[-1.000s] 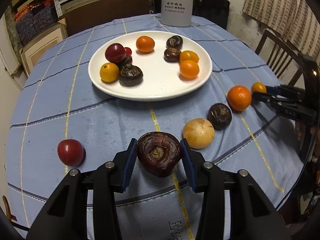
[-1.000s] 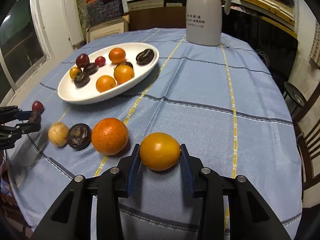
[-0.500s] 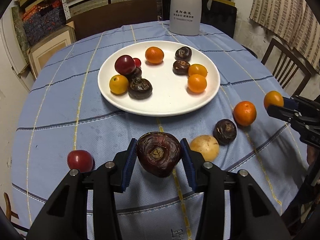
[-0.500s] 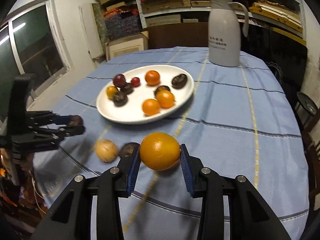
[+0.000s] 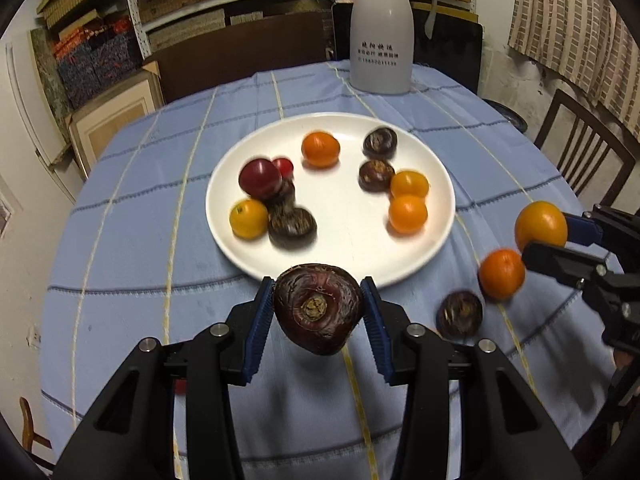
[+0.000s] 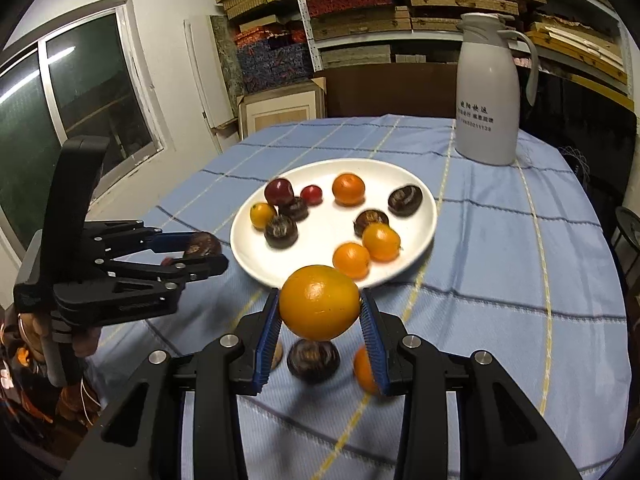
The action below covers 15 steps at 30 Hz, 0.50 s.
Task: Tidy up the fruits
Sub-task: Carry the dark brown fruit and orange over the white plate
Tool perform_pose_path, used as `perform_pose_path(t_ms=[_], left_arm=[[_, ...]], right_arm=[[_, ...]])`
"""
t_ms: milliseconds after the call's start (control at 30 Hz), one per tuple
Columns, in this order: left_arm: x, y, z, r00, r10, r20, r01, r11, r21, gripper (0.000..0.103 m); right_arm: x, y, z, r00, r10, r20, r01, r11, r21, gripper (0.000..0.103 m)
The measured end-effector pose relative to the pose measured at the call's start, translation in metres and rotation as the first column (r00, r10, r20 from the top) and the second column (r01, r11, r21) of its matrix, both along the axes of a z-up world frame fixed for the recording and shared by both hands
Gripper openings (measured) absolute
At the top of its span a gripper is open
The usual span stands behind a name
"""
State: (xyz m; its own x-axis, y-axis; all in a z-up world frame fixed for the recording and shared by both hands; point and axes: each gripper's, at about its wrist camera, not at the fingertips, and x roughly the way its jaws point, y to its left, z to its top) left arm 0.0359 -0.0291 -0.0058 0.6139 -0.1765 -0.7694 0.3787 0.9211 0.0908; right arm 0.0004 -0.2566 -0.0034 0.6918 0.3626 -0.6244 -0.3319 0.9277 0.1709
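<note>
My left gripper (image 5: 318, 312) is shut on a dark purple fruit (image 5: 318, 312) and holds it above the cloth, just short of the white plate (image 5: 348, 248). My right gripper (image 6: 320, 316) is shut on a yellow-orange fruit (image 6: 319, 302) and holds it in the air near the plate's (image 6: 416, 256) front rim. The plate holds several orange, dark and red fruits. An orange (image 5: 501, 274) and a dark fruit (image 5: 460, 314) lie on the cloth to the plate's right. Each gripper shows in the other's view, the right one (image 5: 552, 240) and the left one (image 6: 200, 254).
A white thermos jug (image 5: 381, 28) stands at the far edge of the round table with its blue checked cloth (image 5: 132, 200). Wooden chairs (image 5: 580, 140) stand at the right. Shelves with boxes (image 6: 360, 8) line the back wall.
Both grippers have risen and moved toward the plate with their fruits. The loose fruits on the cloth now lie lower and partly behind the fingers.
</note>
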Motion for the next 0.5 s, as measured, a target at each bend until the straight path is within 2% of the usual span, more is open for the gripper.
perform_pose_path(t_ms=[500], left_arm=[[0.053,-0.008,0.004,0.997,0.068,0.024,-0.069,0.997,0.037,0.043]], right_arm=[[0.053,0.021,0.016,1.000,0.004,0.025,-0.004,1.000,0.000,0.039]])
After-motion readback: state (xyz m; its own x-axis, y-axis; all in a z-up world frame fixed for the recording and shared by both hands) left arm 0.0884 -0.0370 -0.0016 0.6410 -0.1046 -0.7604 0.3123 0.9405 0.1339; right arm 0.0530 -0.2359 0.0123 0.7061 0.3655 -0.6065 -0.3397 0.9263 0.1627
